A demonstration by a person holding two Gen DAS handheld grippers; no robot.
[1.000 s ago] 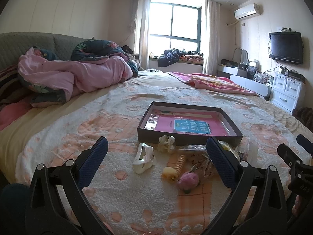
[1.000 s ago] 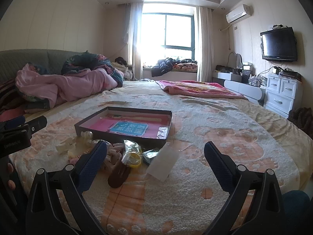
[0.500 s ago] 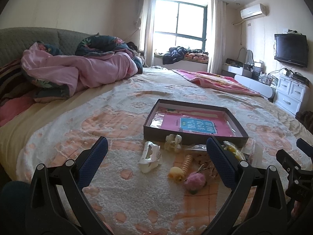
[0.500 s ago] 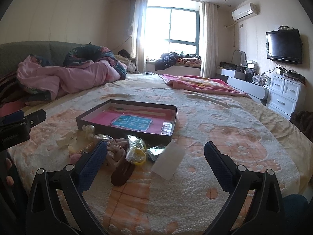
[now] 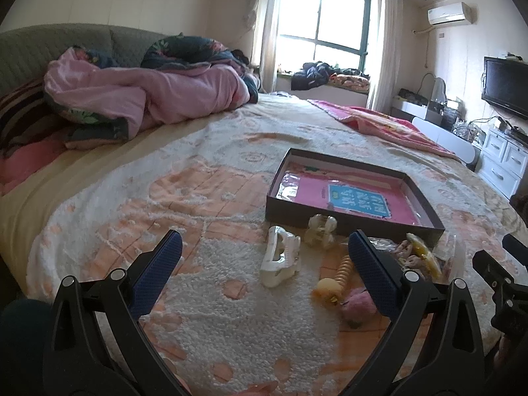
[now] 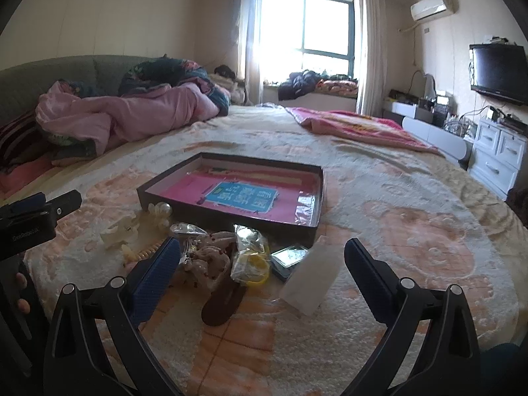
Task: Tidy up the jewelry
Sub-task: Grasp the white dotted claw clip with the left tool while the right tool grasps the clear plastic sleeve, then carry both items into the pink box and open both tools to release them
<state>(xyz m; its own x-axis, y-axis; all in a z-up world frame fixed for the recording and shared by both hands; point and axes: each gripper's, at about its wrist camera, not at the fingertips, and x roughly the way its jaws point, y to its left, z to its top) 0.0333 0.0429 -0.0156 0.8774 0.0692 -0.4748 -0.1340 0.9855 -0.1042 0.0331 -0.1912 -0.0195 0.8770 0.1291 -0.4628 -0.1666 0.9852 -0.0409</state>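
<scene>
A shallow dark box [image 5: 349,221] with a pink and blue liner lies on the bed; it also shows in the right wrist view [image 6: 227,219]. In front of it lies a pile of accessories: a white hair claw [image 5: 279,260], a cream claw clip [image 5: 320,227], a beaded band with a yellow ball [image 5: 333,280], a pink pompom [image 5: 358,308], bagged items [image 6: 249,257], a brown clip [image 6: 224,300] and a clear sachet [image 6: 310,279]. My left gripper [image 5: 264,264] is open and empty, just short of the white claw. My right gripper [image 6: 260,264] is open and empty over the bagged pile.
The bed is covered by a cream and orange blanket [image 5: 198,204]. Pink bedding [image 5: 138,95] is heaped at the far left. A pink blanket [image 6: 356,128] lies at the far right. White drawers [image 6: 498,155] and a television [image 6: 498,72] stand by the right wall.
Both grippers have moved closer to the pile and the box, which now look larger. The left view has swung left, so the items sit further right. Both grippers stay open.
</scene>
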